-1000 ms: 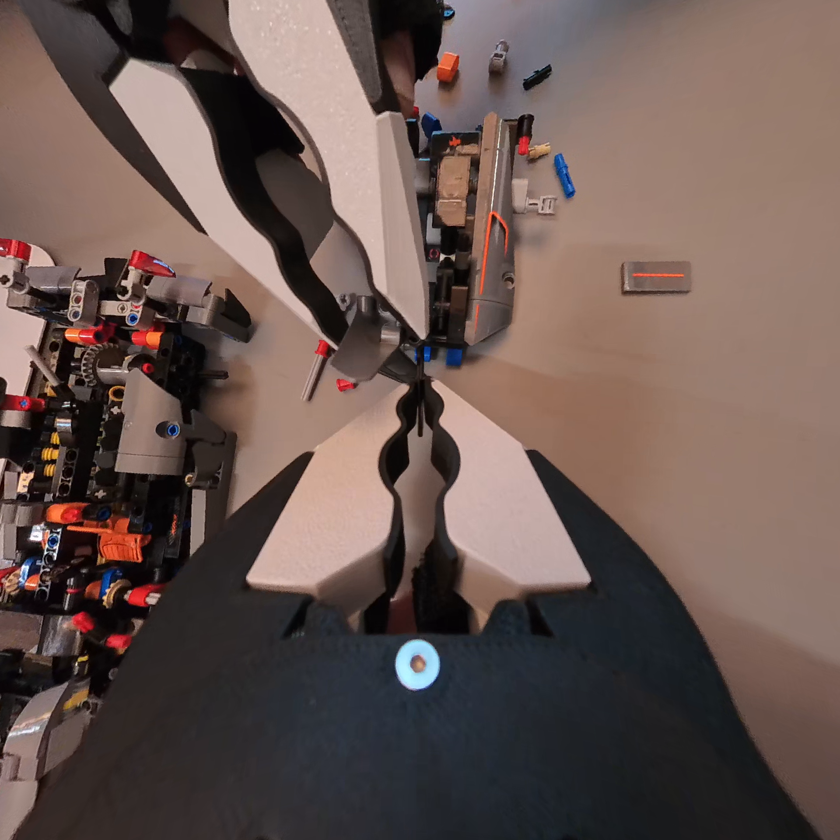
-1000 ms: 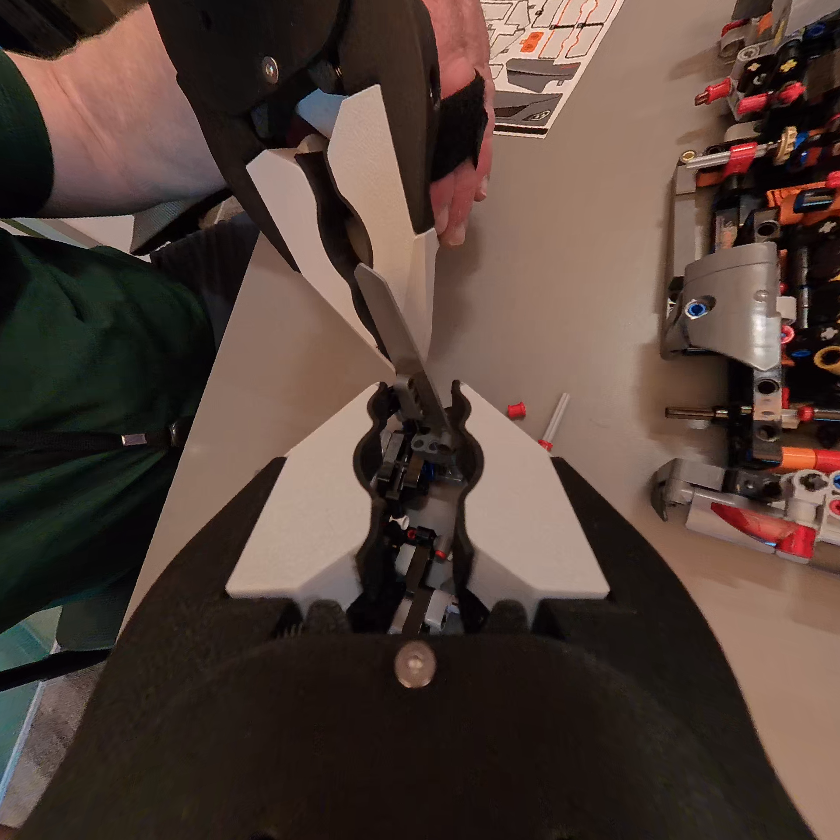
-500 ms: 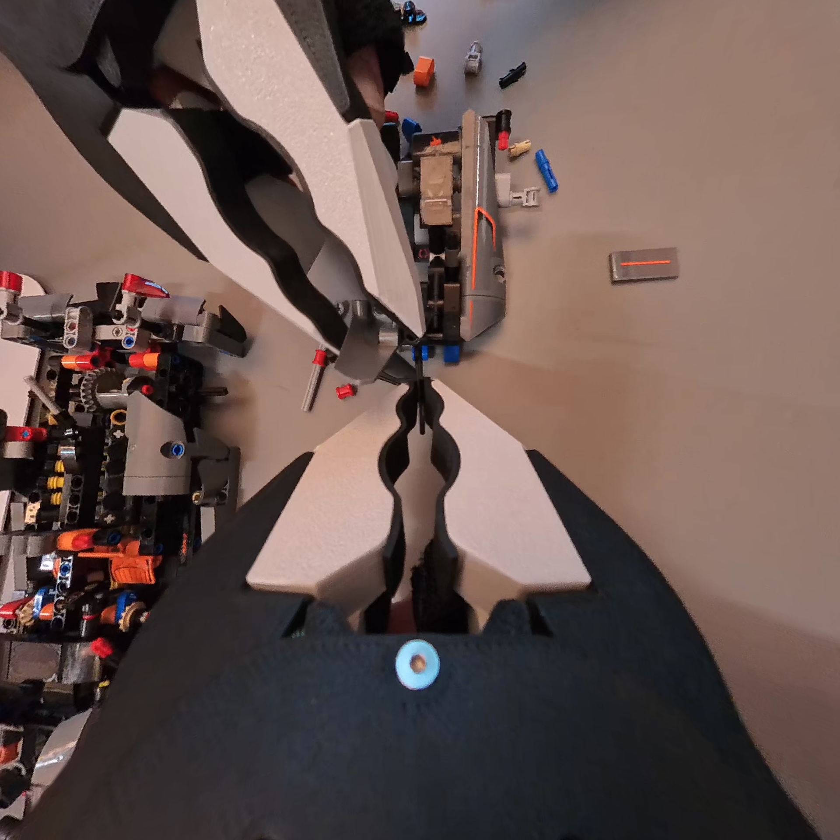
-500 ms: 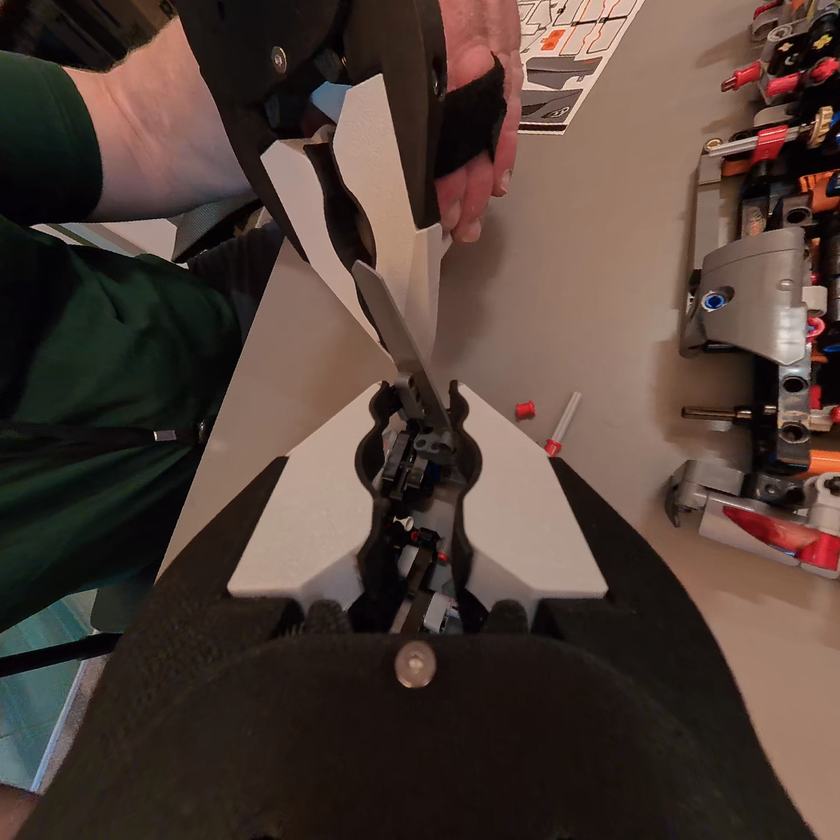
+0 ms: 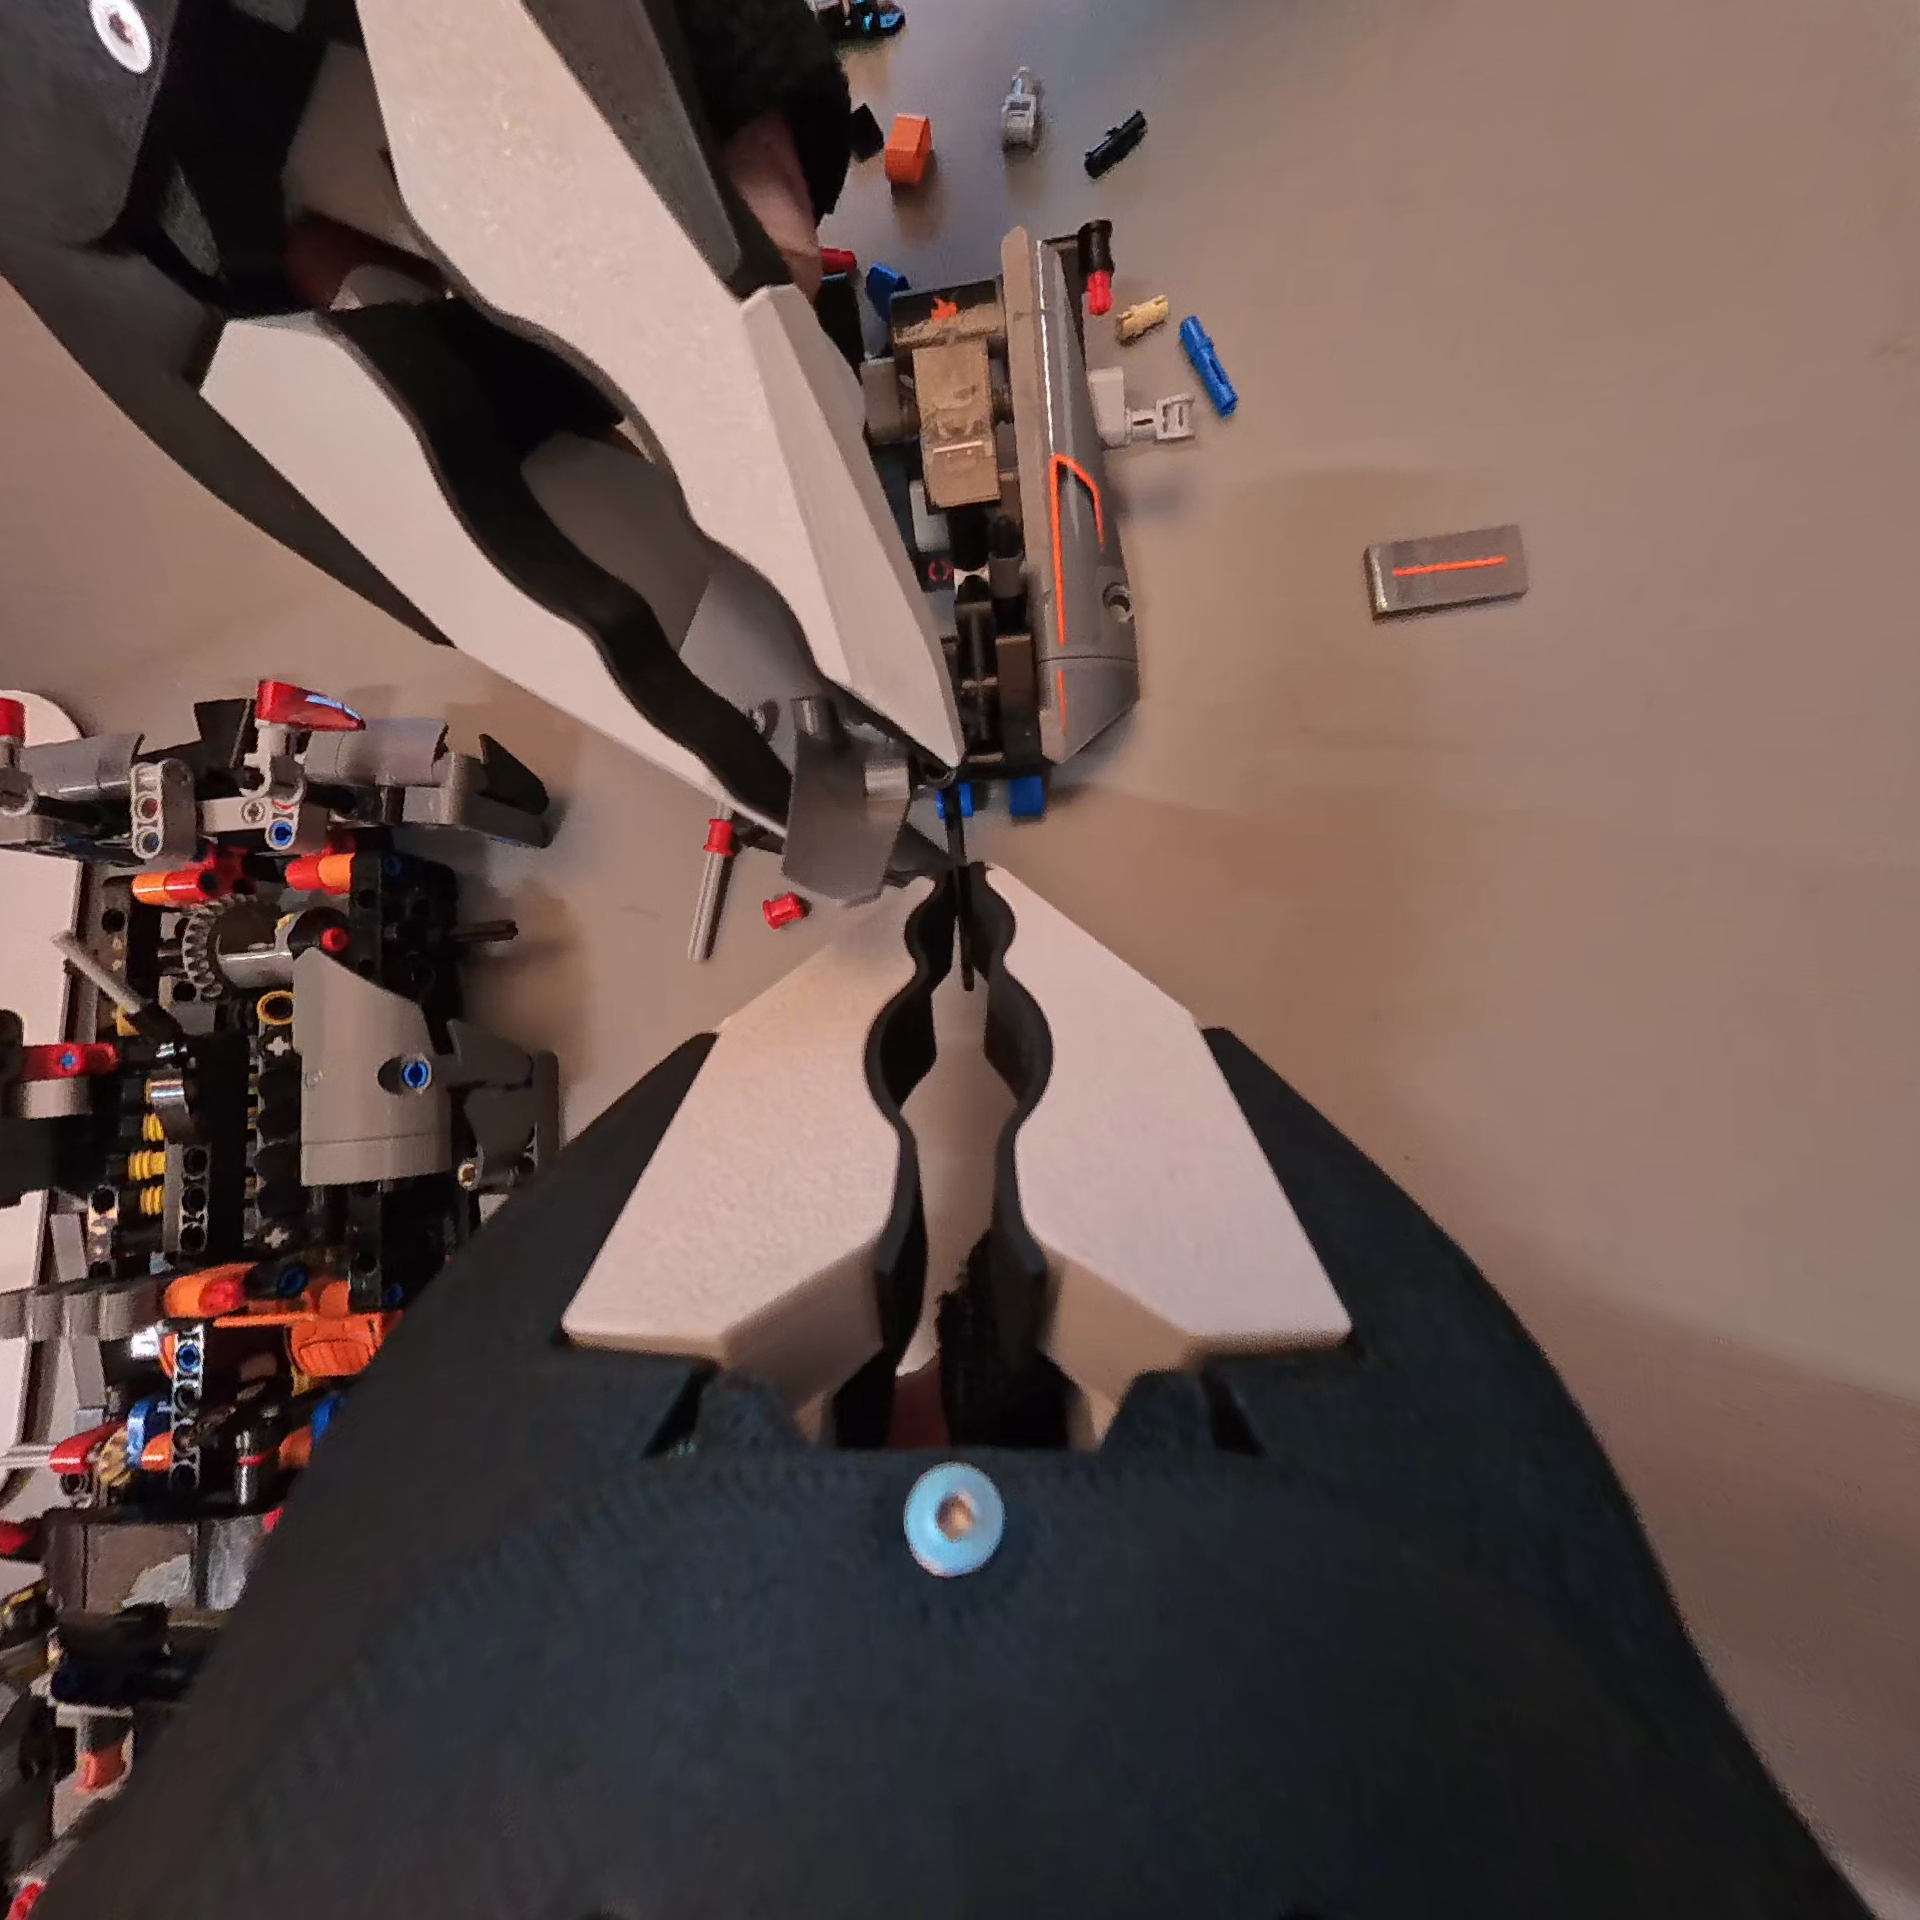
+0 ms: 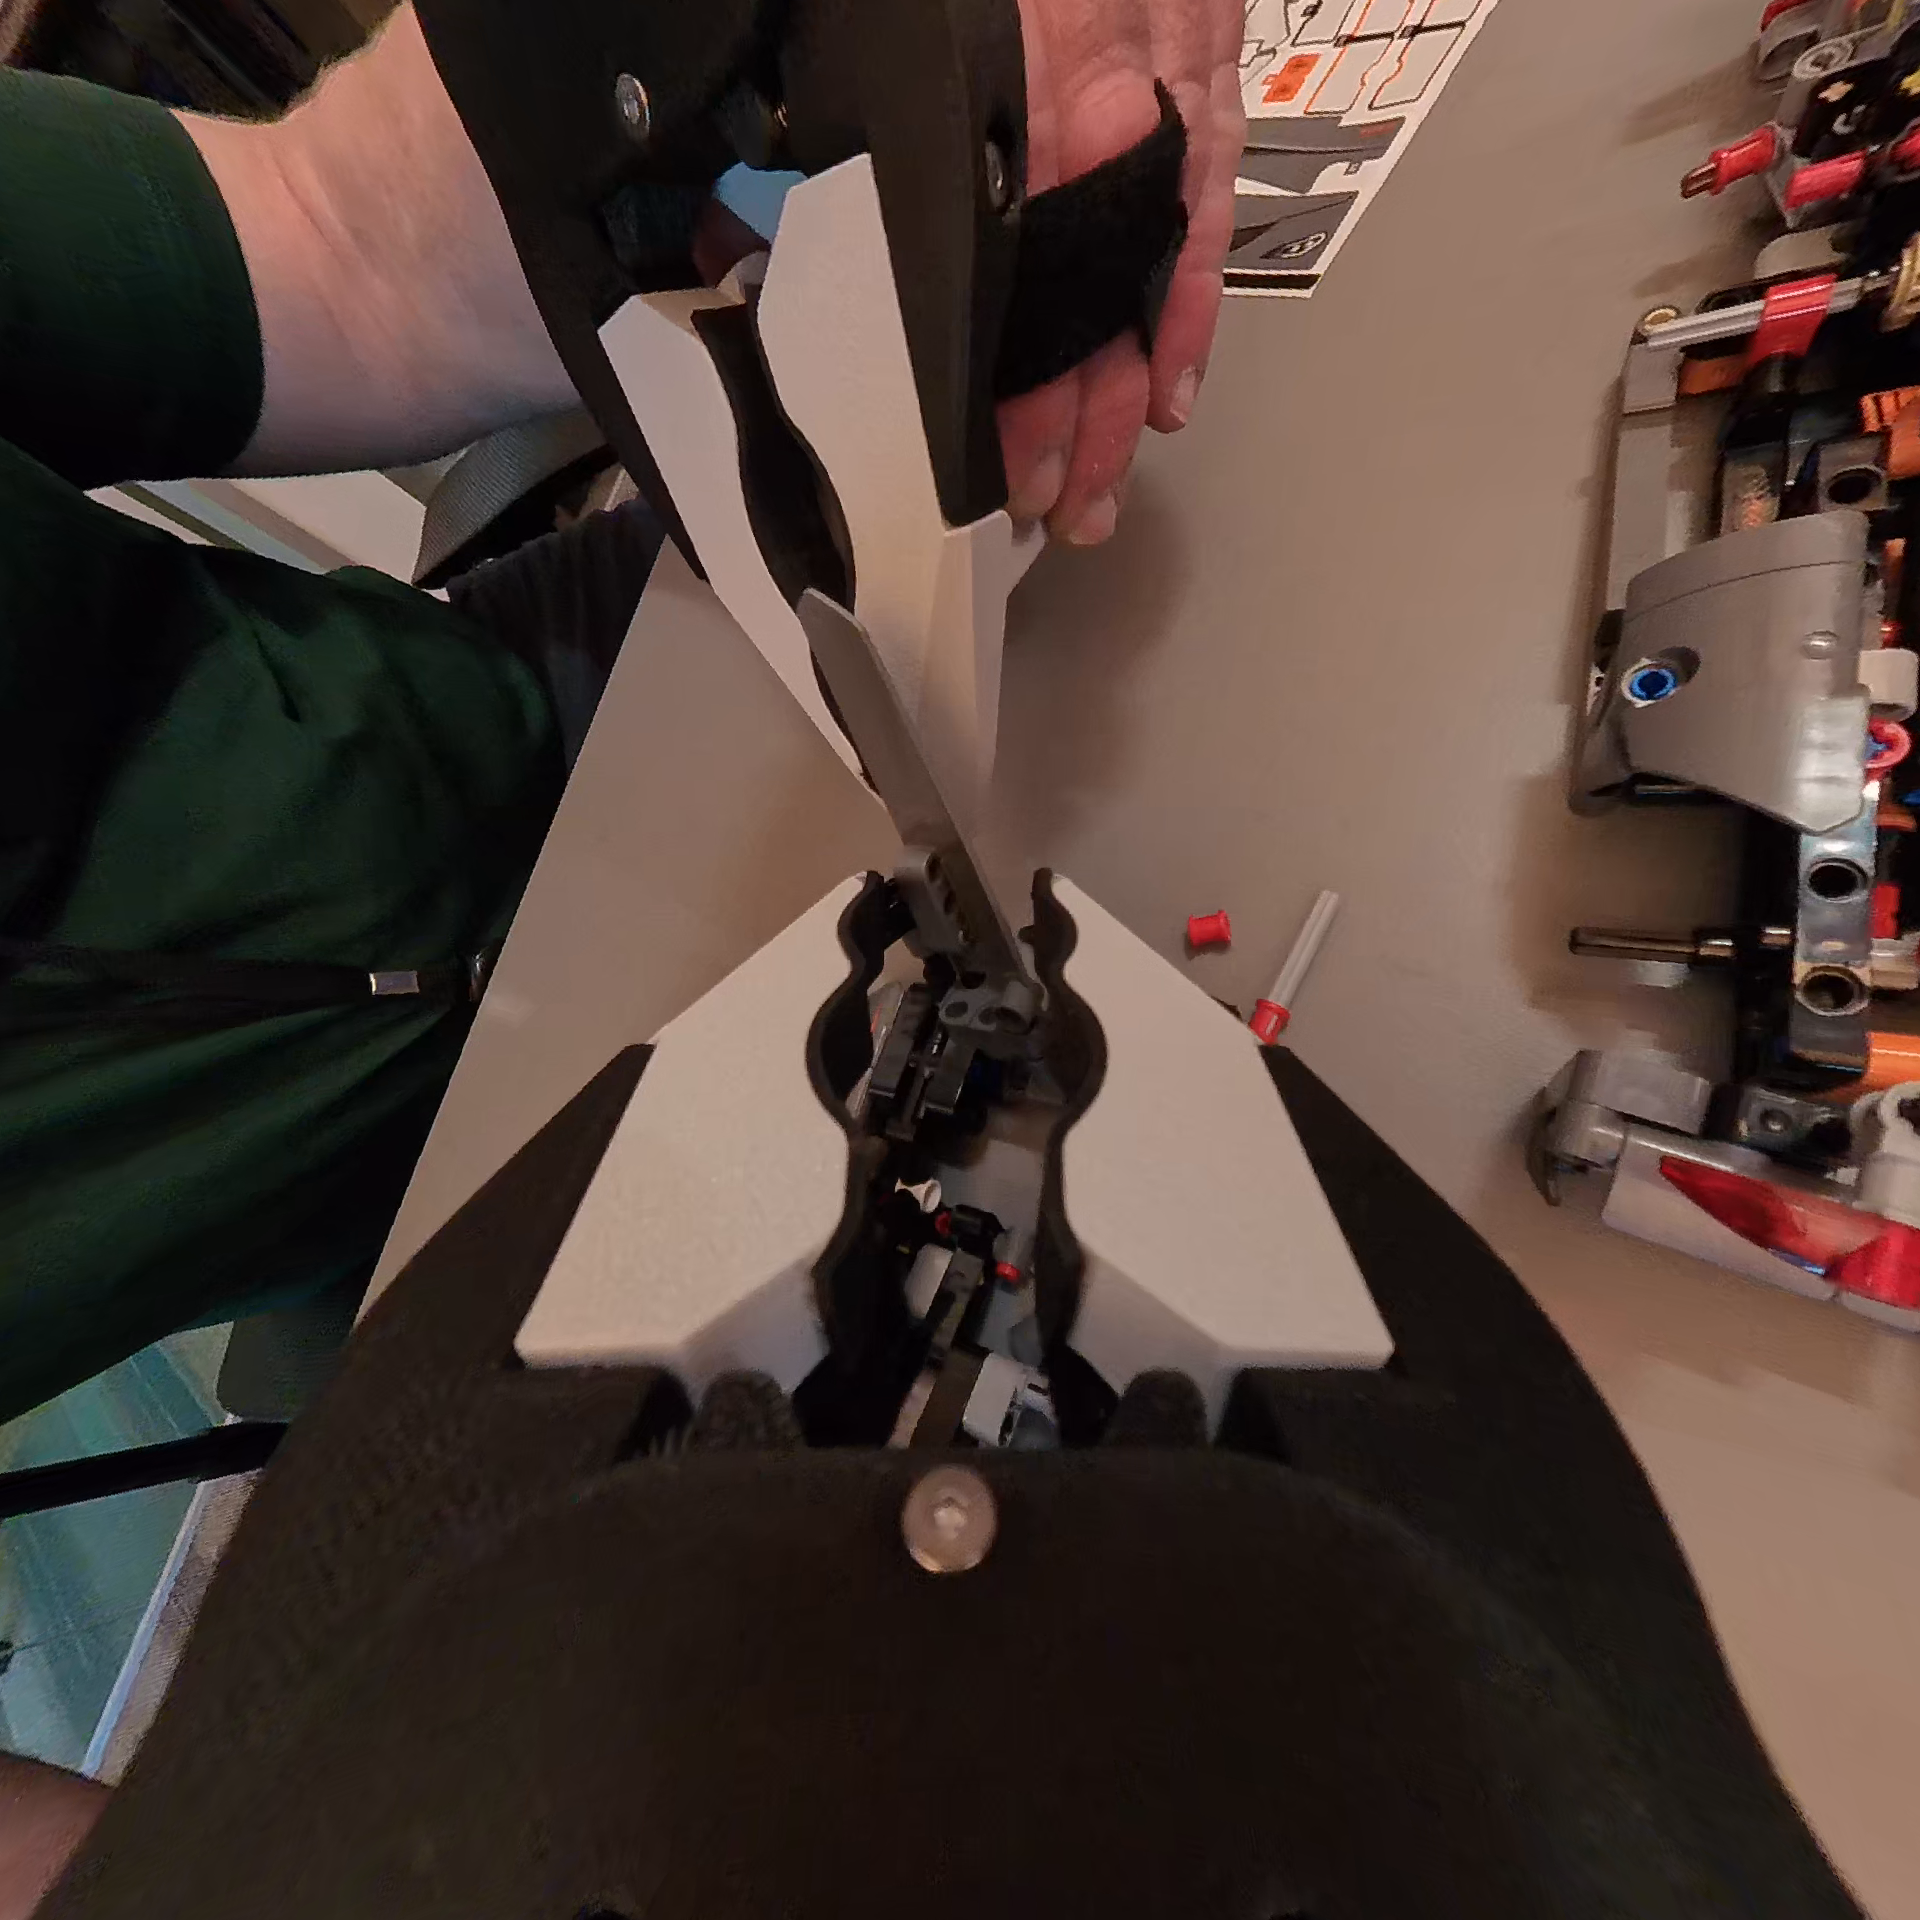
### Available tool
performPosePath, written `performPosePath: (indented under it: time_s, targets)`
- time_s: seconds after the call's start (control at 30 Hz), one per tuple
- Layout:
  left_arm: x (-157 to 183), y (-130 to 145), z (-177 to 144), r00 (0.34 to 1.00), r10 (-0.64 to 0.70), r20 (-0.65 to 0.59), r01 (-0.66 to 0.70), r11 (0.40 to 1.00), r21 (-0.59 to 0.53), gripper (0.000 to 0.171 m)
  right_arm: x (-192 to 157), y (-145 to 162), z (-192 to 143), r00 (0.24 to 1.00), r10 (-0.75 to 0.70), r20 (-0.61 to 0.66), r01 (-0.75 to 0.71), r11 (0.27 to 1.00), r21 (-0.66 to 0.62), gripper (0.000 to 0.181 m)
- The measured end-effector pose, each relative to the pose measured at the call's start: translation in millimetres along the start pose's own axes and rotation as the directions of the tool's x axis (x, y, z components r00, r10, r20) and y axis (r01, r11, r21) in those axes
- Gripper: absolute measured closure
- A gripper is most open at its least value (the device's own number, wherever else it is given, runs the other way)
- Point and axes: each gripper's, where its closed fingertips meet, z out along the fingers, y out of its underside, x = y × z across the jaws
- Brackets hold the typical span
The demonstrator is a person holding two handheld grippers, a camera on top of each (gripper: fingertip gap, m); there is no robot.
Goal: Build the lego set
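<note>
Pinching a thin grey panel (image 6: pixel 896 743) edge-on, left gripper (image 5: pixel 961 920) looks clamped; right gripper (image 6: pixel 951 940) grips the black-and-grey Technic subassembly (image 6: pixel 940 1070) between its fingers.

You get no readable text anywhere; sticker sheet (image 6: pixel 1314 156) far right on table (image 6: pixel 1299 644) carries printed shapes only (lettering too small).

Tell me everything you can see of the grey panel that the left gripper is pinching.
The grey panel is a flat, thin blade of smooth, slightly glossy plastic, seen edge-on from the right wrist. The left gripper is shut on its upper part; its lower end carries a grey holed connector and reaches down into the small black and grey assembly clamped in the right gripper. It is tilted, off the table.
</note>
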Motion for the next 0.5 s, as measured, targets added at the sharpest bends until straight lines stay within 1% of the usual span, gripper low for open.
performPosePath:
  time_s: [0.23, 0.3, 0.37, 0.5]
  targets:
    - [0, -1, 0, 0.999, 0.029, -0.033, -0.03, 0.999, -0.026, 0.171, 0, 1, -1, 1.0, 0.0, 0.011, 0.0, 1.0, -0.007, 0.151]
    - [1, -2, 1, 0.999, 0.028, -0.042, -0.03, 0.999, -0.028, 0.171, -2, 0, -2, 1.0, -0.008, 0.001, 0.008, 1.0, -0.01, 0.145]
    - [1, 0, 3, 0.998, 0.029, -0.047, -0.03, 0.999, -0.035, 0.171, -8, -6, -5, 1.0, -0.023, 0.016, 0.023, 1.0, 0.011, 0.144]
    - [3, 0, 5, 0.998, 0.019, -0.053, -0.02, 0.999, -0.027, 0.171, -10, -1, -5, 0.997, -0.063, -0.032, 0.061, 0.996, -0.057, 0.137]
